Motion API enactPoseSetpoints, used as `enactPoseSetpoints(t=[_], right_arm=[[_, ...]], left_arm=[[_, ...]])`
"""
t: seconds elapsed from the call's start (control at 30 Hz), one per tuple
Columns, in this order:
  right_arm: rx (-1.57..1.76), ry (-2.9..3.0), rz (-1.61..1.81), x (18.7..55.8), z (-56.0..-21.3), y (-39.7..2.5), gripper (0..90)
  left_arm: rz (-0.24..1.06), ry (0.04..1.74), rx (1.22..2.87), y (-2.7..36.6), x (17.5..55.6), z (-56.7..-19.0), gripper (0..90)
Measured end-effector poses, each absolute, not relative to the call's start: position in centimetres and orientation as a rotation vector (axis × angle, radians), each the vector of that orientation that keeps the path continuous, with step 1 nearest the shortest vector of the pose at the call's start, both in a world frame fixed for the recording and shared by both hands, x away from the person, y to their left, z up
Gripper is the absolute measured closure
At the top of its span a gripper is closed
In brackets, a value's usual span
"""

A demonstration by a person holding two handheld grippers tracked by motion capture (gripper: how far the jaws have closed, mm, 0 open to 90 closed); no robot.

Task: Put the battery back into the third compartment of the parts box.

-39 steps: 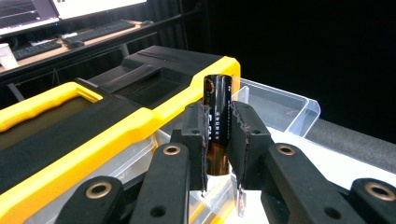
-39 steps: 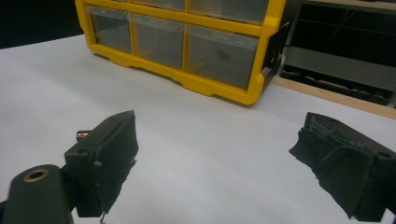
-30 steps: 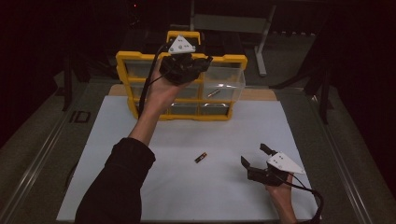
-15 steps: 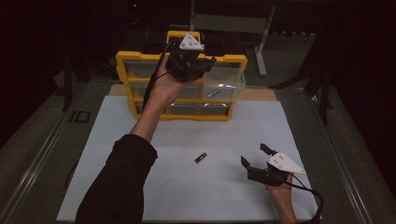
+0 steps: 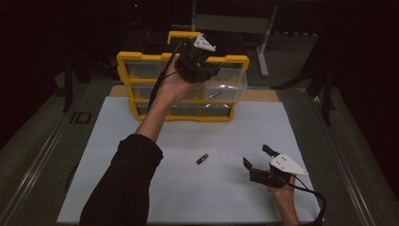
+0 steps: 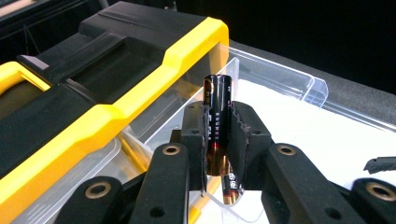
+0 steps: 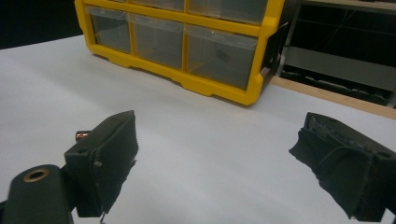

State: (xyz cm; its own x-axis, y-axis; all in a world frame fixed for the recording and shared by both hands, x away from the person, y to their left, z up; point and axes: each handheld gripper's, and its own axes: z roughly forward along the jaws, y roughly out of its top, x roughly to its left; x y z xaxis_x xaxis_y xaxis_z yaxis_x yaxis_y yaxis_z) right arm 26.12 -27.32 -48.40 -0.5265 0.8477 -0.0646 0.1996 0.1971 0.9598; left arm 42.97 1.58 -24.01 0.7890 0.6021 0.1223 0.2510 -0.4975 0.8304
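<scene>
My left gripper (image 5: 211,70) is raised over the yellow drawer organizer (image 5: 141,59) at the back of the table. In the left gripper view its jaws (image 6: 217,122) are shut on a black and copper battery (image 6: 217,91), held upright above a pulled-out clear drawer (image 6: 285,86). Another battery (image 5: 215,94) lies in that open drawer (image 5: 233,82). A third battery (image 5: 202,159) lies on the white mat. My right gripper (image 5: 256,157) rests low at the mat's front right, open and holding nothing. In the right gripper view its jaws (image 7: 215,154) stand wide apart, and the loose battery (image 7: 83,136) peeks out behind the left jaw.
The white mat (image 5: 141,188) covers the table in front of the organizer (image 7: 219,91), whose other clear drawers are closed. A metal frame (image 5: 263,28) stands behind in the dark. A cable (image 5: 315,200) trails from the right gripper.
The left gripper has moved a little to the right with the battery, over the open drawer. The right gripper has stayed where it was.
</scene>
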Motion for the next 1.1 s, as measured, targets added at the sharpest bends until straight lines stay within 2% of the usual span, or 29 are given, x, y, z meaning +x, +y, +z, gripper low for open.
enactPoseSetpoints(t=[0.43, 0.5, 0.57, 0.6, 0.63, 0.8, 0.9, 1.1], right_arm=[[0.974, 1.86, 1.355, 26.1, -48.4, -27.3, 11.7], [0.976, 1.86, 1.355, 26.1, -48.4, -27.3, 11.7], [0.976, 1.859, 1.355, 26.1, -48.4, -27.4, 11.7], [0.977, 1.859, 1.356, 26.1, -48.3, -27.4, 11.7], [0.977, 1.858, 1.357, 26.1, -48.3, -27.4, 11.7], [0.976, 1.859, 1.356, 26.1, -48.4, -27.3, 11.6], [0.976, 1.859, 1.354, 26.1, -48.4, -27.3, 11.7], [0.973, 1.861, 1.354, 26.1, -48.4, -27.3, 11.7]], left_arm=[[0.508, 0.671, 2.117, 1.1, 43.3, -24.4, 75.3], [0.501, 0.699, 2.086, 1.3, 43.4, -24.3, 66.8], [0.5, 0.716, 2.072, 1.4, 43.4, -24.3, 54.0], [0.481, 0.746, 2.044, 1.8, 43.5, -24.3, 54.0], [0.478, 0.753, 2.034, 2.0, 43.5, -24.3, 44.0], [0.444, 0.755, 2.014, 2.9, 43.2, -24.5, 22.7], [0.39, 0.742, 2.009, 3.6, 43.1, -24.6, 15.8], [0.331, 0.725, 2.061, 4.2, 42.9, -25.4, 11.2]])
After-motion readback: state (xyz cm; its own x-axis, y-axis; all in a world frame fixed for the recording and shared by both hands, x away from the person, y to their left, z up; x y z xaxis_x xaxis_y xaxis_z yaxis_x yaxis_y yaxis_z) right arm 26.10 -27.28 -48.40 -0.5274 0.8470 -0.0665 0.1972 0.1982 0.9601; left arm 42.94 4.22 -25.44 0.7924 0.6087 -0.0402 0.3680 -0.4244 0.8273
